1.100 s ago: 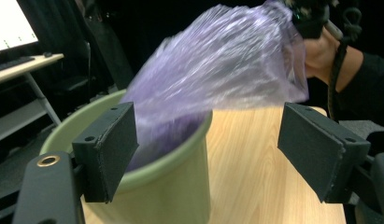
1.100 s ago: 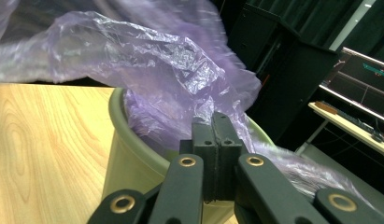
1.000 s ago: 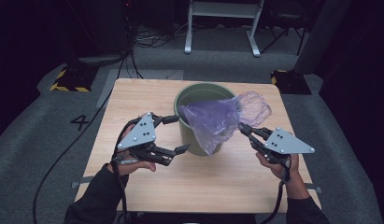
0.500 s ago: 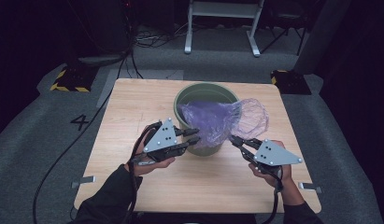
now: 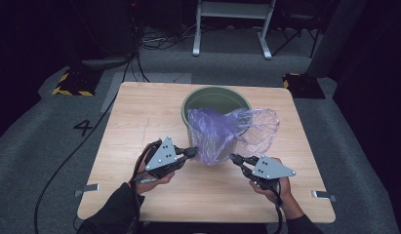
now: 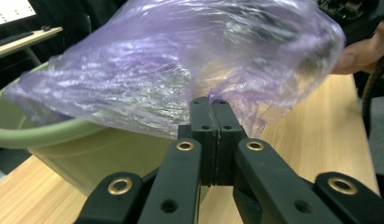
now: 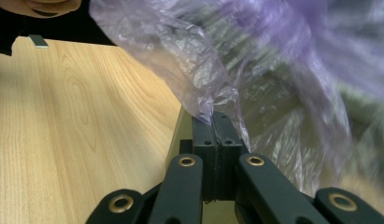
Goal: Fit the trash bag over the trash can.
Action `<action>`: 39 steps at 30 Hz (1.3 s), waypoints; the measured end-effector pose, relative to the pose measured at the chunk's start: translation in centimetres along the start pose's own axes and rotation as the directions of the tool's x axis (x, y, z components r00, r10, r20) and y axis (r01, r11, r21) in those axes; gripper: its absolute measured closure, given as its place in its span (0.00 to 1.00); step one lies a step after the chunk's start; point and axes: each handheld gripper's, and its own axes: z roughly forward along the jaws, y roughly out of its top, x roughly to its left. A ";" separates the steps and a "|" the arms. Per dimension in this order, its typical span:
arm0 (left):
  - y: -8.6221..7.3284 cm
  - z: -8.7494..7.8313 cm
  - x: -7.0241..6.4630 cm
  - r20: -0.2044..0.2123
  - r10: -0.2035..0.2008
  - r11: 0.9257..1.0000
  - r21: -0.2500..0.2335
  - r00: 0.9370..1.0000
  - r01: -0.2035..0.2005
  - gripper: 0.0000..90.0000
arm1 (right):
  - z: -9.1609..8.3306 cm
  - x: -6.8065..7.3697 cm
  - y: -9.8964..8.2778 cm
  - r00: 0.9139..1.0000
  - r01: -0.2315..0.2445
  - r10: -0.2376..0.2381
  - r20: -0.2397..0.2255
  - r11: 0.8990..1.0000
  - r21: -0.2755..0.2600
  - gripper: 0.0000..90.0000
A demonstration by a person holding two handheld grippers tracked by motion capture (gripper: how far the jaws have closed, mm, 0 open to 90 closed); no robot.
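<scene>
A bin (image 5: 216, 97) stands at the middle rear of the table (image 5: 139, 117). A bag (image 5: 222, 131) drapes over its near rim. Your left gripper (image 5: 192, 152) sits left of the bag, your right gripper (image 5: 235, 158) right.

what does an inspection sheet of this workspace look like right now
surface: wooden table, bare wood around the bin
job's things: green bin upright on the table; purple plastic bag draped over its near rim
clutter: nothing seen on the table
grippers: left tongs and right tongs both shut on the bag's edge
cables: black cable trailing off the table's left side across the floor
surroundings: grey carpet, white metal stand behind, yellow-black striped blocks
</scene>
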 end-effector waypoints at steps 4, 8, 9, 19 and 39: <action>-0.8 0.3 0.2 -0.004 -0.018 1.000 0.004 1.000 0.018 1.00 | 0.3 0.0 -1.4 0.999 -0.038 0.039 -0.017 0.999 0.021 1.00; -1.3 0.5 0.5 -0.008 -0.047 0.999 -0.003 0.999 0.047 1.00 | 0.0 -0.3 -2.1 0.997 -0.071 0.072 -0.038 0.997 0.031 0.74; -1.3 0.5 0.6 -0.009 -0.052 0.999 -0.006 0.999 0.052 1.00 | -0.3 -0.4 -2.2 0.996 -0.082 0.083 -0.032 0.996 0.030 0.70; -2.0 0.0 1.2 -0.021 -0.065 0.998 0.006 0.998 0.065 1.00 | -5.7 -1.6 -1.4 0.991 -0.119 0.125 0.056 0.988 -0.095 0.40; -3.5 0.5 3.3 -0.057 -0.097 0.993 0.063 0.994 0.100 1.00 | -4.6 -11.8 4.4 0.957 -0.163 0.163 0.239 0.986 -0.021 0.23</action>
